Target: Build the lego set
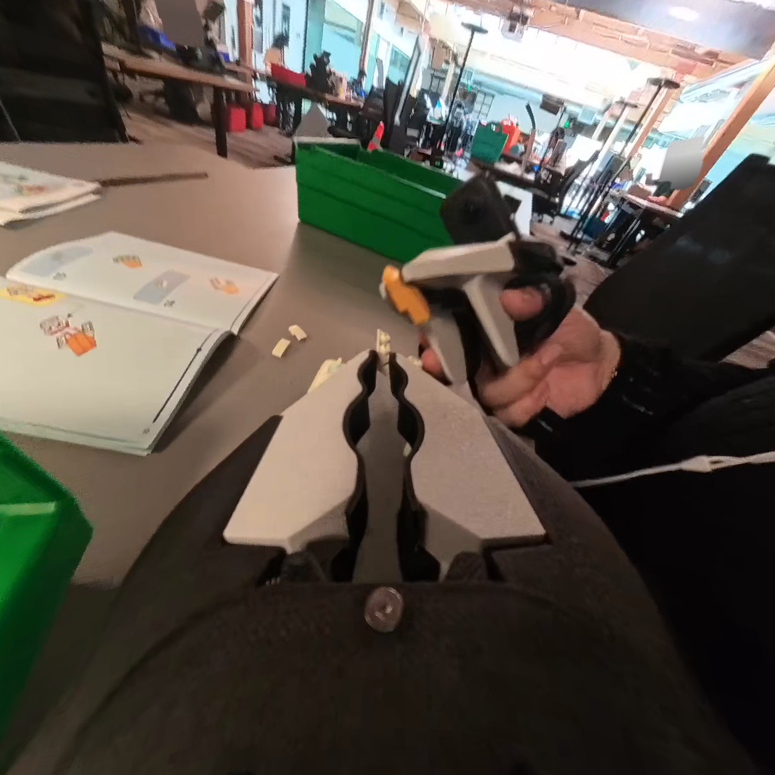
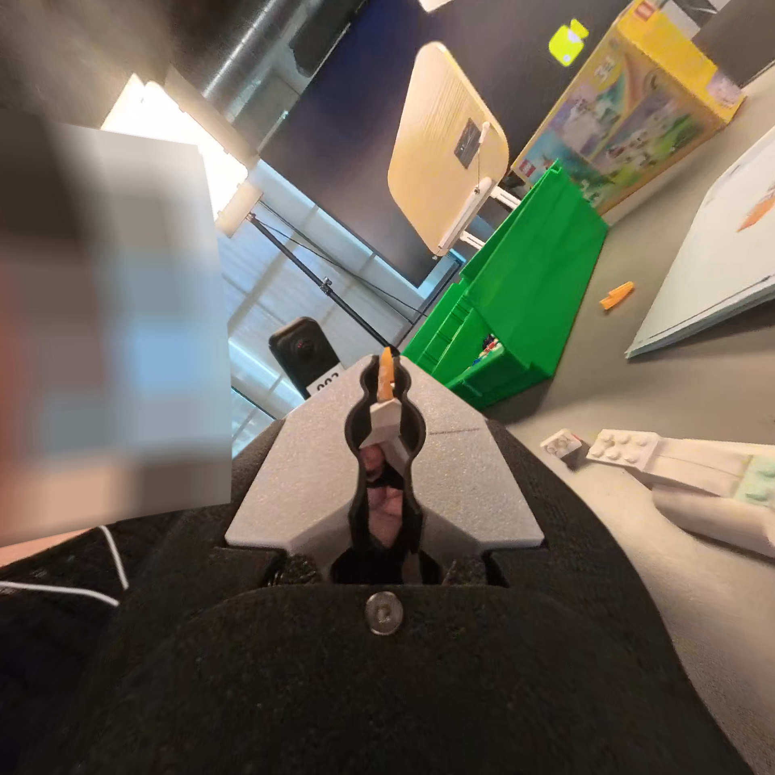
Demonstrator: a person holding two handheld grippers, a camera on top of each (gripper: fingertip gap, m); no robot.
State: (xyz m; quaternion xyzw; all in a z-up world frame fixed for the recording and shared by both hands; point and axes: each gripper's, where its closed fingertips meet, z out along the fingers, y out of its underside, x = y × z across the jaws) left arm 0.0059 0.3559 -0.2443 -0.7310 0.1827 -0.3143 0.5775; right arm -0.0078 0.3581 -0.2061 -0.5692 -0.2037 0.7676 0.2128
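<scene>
My left gripper (image 1: 381, 360) is shut on a small white studded plate (image 1: 383, 344) just above the grey table (image 1: 251, 218). The plate also shows in the right wrist view (image 2: 620, 448). My right gripper (image 2: 386, 365) is shut on an orange and white lego piece (image 2: 386, 377) and holds it in the air. In the left wrist view the right gripper (image 1: 404, 293) hovers just right of and above the left fingertips, orange piece (image 1: 409, 300) pointing left. A pale build (image 1: 329, 371) lies partly hidden behind my left finger.
An open instruction booklet (image 1: 126, 335) lies to the left. Two cream curved pieces (image 1: 289, 339) lie ahead. Green bins stand behind (image 1: 369, 197) and at near left (image 1: 33, 545). A loose orange piece (image 2: 616, 295) and the set's box (image 2: 629, 113) show in the right wrist view. The tips of both grippers are at nearly the same place.
</scene>
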